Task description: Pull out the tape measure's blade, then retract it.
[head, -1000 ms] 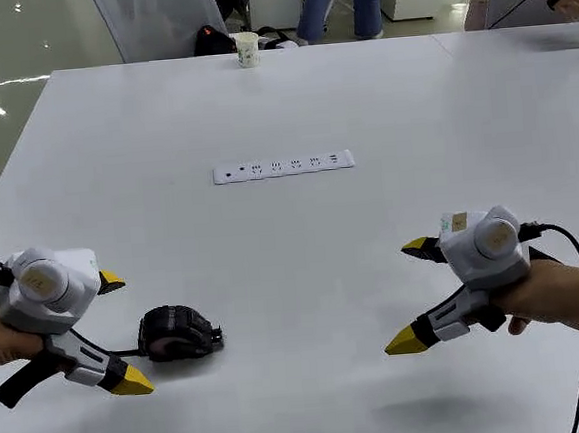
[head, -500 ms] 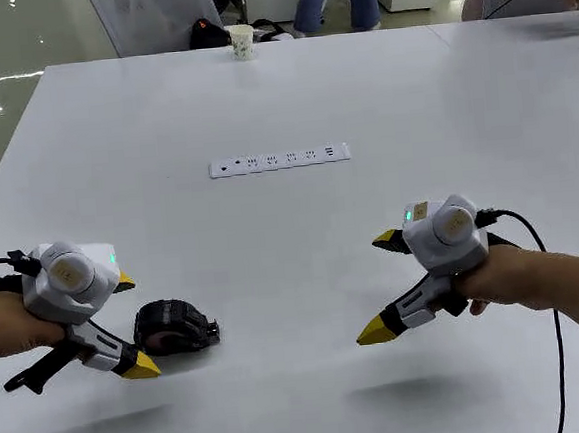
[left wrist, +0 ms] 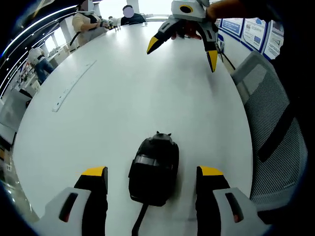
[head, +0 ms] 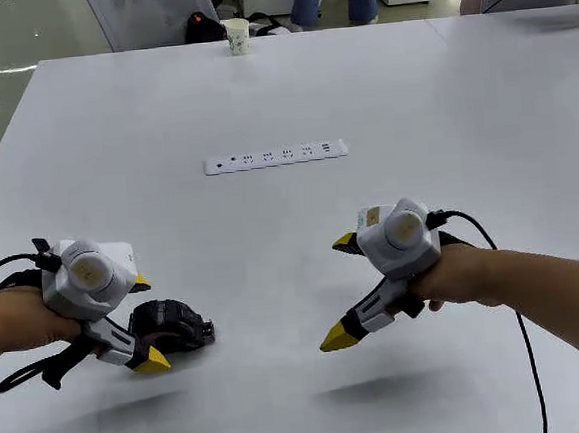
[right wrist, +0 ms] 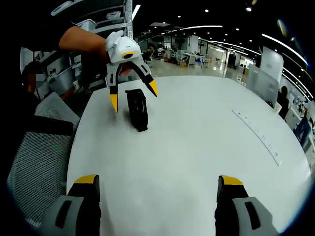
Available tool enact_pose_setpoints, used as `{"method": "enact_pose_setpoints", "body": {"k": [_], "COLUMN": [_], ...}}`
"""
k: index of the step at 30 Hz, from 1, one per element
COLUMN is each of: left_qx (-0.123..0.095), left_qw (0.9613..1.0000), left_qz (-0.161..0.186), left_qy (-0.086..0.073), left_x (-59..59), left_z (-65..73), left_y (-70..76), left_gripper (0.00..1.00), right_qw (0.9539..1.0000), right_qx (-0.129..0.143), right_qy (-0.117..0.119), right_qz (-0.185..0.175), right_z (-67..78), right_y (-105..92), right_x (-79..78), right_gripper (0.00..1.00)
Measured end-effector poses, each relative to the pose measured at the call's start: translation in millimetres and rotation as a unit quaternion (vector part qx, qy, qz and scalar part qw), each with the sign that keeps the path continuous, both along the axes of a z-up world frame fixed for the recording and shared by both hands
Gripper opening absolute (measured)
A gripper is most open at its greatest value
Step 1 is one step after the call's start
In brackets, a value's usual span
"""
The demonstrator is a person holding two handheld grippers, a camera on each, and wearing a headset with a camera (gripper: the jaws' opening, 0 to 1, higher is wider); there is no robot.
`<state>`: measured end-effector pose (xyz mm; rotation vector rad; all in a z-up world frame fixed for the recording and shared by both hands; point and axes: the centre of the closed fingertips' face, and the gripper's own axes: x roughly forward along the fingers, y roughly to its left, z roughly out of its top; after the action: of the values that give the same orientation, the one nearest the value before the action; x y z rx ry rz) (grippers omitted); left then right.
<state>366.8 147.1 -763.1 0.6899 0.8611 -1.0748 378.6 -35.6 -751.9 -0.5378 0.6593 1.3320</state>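
A black tape measure (head: 170, 325) lies on the white table (head: 289, 86) at the near left, blade end pointing right. My left gripper (head: 144, 322) is open, its yellow-tipped jaws on either side of the case without touching it. In the left gripper view the tape measure (left wrist: 154, 168) lies between the jaws, a strap trailing toward the camera. My right gripper (head: 341, 289) hovers open over bare table to the right, aimed at the tape measure (right wrist: 137, 109), with the left gripper (right wrist: 132, 93) around it in the right gripper view.
A white power strip (head: 276, 156) lies mid-table. A paper cup (head: 237, 36) stands at the far edge, with a dark bag and people's legs behind it. A grey mesh chair (left wrist: 278, 128) stands at the table's near side. A cable trails from my right hand.
My left gripper has moved right until its open jaws straddle the tape measure. The right gripper has travelled left toward it. The tape measure has stayed in place.
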Motion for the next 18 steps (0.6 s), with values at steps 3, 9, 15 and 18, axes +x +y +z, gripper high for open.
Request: {"method": "enact_pose_setpoints", "body": {"k": [3,9,15,18], "left_qx": [0.008,0.018,0.029,0.051], "left_qw": [0.9999,0.9994,0.9984,0.9978], "left_qz": [-0.013,-0.028,-0.043,-0.043], "left_qy": [0.005,0.009,0.022,0.002], "left_x": [0.3,2.7,-2.0,4.4], "left_z": [-3.1,-7.6,-13.6,-14.9], "left_y": [-5.2,-11.1,-13.0,-10.4], "left_gripper": [0.63,0.58,0.43,0.37], "right_qw": [1.0000,0.9998,0.9992,0.9988], "right_qx": [-0.002,-0.005,0.003,0.015], "right_qy": [0.002,0.008,-0.010,-0.016], "right_qz": [0.006,0.020,0.039,0.044], "right_z": [-5.9,-8.0,-5.3,-2.7], "right_y": [11.8,28.8,44.2,53.8], "right_x": [-0.6,-2.6,-1.3,0.3], "right_gripper": [0.99,0.99,0.99,0.99]}}
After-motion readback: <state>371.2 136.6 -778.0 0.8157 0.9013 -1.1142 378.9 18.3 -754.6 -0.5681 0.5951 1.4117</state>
